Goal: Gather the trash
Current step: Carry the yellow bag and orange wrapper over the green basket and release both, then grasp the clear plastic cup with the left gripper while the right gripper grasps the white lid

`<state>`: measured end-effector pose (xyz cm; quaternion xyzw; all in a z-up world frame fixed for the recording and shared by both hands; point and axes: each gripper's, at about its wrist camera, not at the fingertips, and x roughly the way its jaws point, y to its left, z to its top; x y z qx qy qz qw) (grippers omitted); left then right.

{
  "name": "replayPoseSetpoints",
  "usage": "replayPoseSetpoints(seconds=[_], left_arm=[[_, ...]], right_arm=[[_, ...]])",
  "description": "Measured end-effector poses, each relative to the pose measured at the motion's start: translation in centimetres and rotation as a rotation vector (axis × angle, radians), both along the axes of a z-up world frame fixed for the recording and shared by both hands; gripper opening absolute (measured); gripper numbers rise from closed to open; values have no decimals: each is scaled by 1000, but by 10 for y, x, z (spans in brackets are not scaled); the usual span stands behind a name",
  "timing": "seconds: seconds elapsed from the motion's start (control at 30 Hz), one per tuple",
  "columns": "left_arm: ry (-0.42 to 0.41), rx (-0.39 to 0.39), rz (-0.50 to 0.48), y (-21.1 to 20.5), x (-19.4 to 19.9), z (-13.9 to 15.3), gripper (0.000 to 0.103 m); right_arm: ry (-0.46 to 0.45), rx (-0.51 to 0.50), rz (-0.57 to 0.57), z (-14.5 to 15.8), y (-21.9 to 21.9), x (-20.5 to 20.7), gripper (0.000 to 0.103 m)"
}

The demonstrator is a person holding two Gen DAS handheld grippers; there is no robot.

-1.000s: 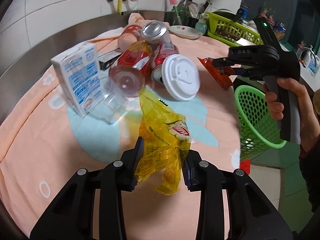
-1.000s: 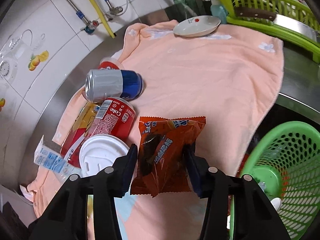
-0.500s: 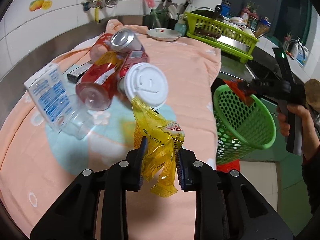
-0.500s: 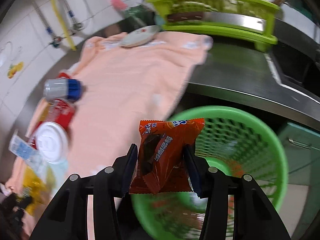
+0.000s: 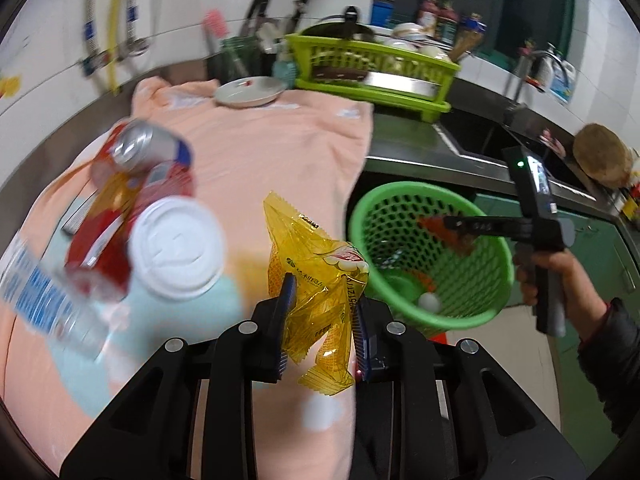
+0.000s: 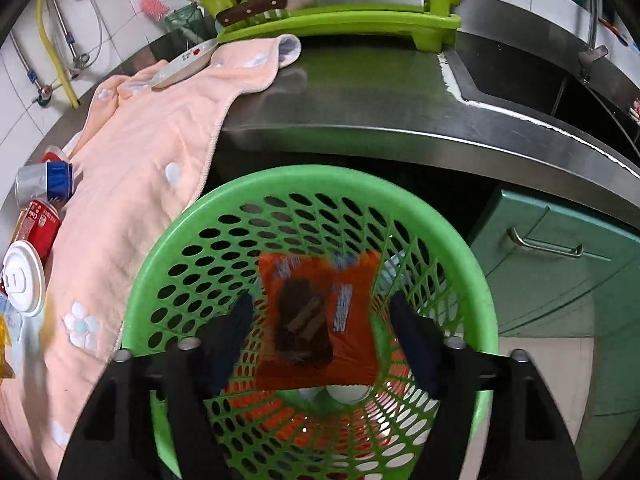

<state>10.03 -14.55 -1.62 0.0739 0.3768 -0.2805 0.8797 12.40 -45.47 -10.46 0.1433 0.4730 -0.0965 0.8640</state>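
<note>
From your left wrist view, your left gripper (image 5: 322,312) pinches one crumpled yellow snack wrapper (image 5: 320,280) between its fingers, held above the peach towel (image 5: 256,152) that covers the table. Left of it lies a pile, blurred: one white cup lid (image 5: 176,248), one silver-and-blue can (image 5: 148,148), at least one red can (image 5: 100,240) and one blue-and-white carton (image 5: 36,292). One white dish (image 5: 250,92) sits at the towel's far edge, beside one lime-green dish rack (image 5: 376,68). One green mesh basket (image 5: 430,256) stands off the table's edge, and your right hand (image 5: 556,276) holds the right gripper (image 5: 448,226) over its mouth.

From your right wrist view, the right gripper (image 6: 320,320) has just been opening: its fingers stand spread, clear of the one orange snack wrapper (image 6: 320,320) between them, which sits blurred inside the green basket (image 6: 312,184). You see the bare steel table (image 6: 360,92), a sink (image 6: 540,80) set into it, one knife (image 6: 320,0) on the dish rack (image 6: 340,20), teal cabinet doors (image 6: 560,264) below, and white wall tiles (image 6: 120,0) with pipes behind.
</note>
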Motion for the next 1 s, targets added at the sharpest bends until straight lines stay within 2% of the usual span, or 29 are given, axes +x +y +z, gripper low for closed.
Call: replayPoseSetpoints(seconds=[0.3,0.53,0.6,0.67,0.7,0.8,0.87,1.0], left_arm=[[38,15,-131,-81,15,-10,26],[94,40,-162,-128,32,-36,29],[109,46,-161,-137,37,-42,34],[123,50,-153,-140,40,-47,57],[129,51,-145,-142,42,-49,61],[130,46,-152,-144,41,-52,63],[130,45,-152,-143,41,-52,68],[136,40,-136,-137,42,-51,68]], right_arm=[[-48,-42,0,11,-14,-18,76],[-97,-41,-6,26,-28,-40,79],[-106,-41,-8,30,-31,-45,80],[-112,-40,-9,32,-34,-48,80],[-114,-37,-10,32,-36,-49,80],[-114,-30,-9,32,-37,-52,80],[-112,-28,-7,31,-37,-53,80],[-115,-24,-5,32,-32,-54,80]])
